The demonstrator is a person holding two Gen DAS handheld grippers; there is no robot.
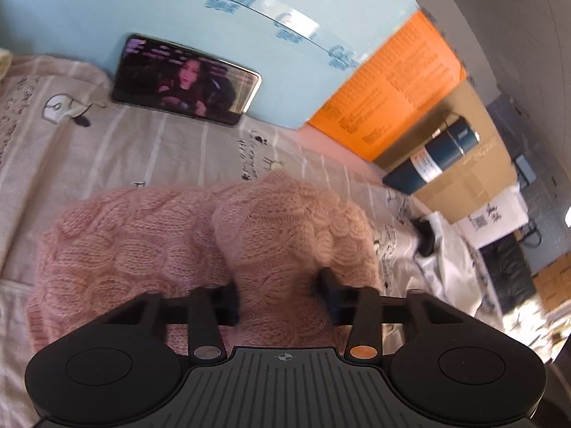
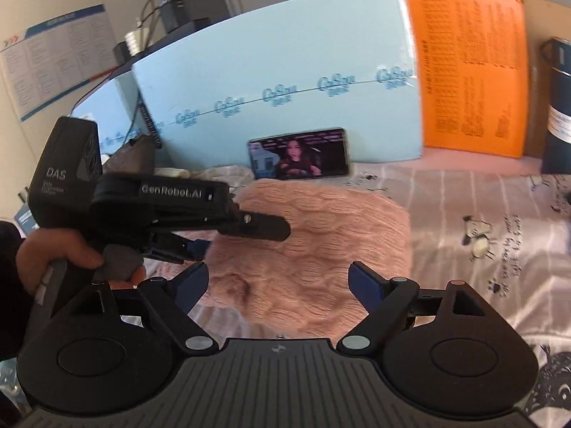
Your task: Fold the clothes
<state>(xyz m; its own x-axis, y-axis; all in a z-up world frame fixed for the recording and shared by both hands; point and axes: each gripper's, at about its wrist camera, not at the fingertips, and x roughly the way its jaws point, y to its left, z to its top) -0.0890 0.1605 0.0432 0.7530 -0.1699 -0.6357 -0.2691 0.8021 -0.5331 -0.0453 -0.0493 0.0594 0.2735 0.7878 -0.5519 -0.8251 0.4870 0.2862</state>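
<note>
Your fluffy pink cable-knit sweater (image 2: 314,246) lies bunched in a loose mound on the striped grey bedsheet with cartoon prints (image 2: 481,214), just in front of the black smartphone (image 2: 299,153) propped against the pale blue foam board (image 2: 285,82). Your left gripper (image 1: 282,299) has its 2 fingers pressed against a raised fold of the knit, clamped on it from both sides. Your right gripper (image 2: 278,281) hovers over the near edge of the mound with its jaws spread wide, holding nothing. Expect the sweater to be light, soft and very floppy; the loose knit will probably stretch and sag rather than hold a crease, and its fuzz may snag on the pads. Take hold at a firm edge such as a hem or shoulder seam, not a single thin loop of yarn.
</note>
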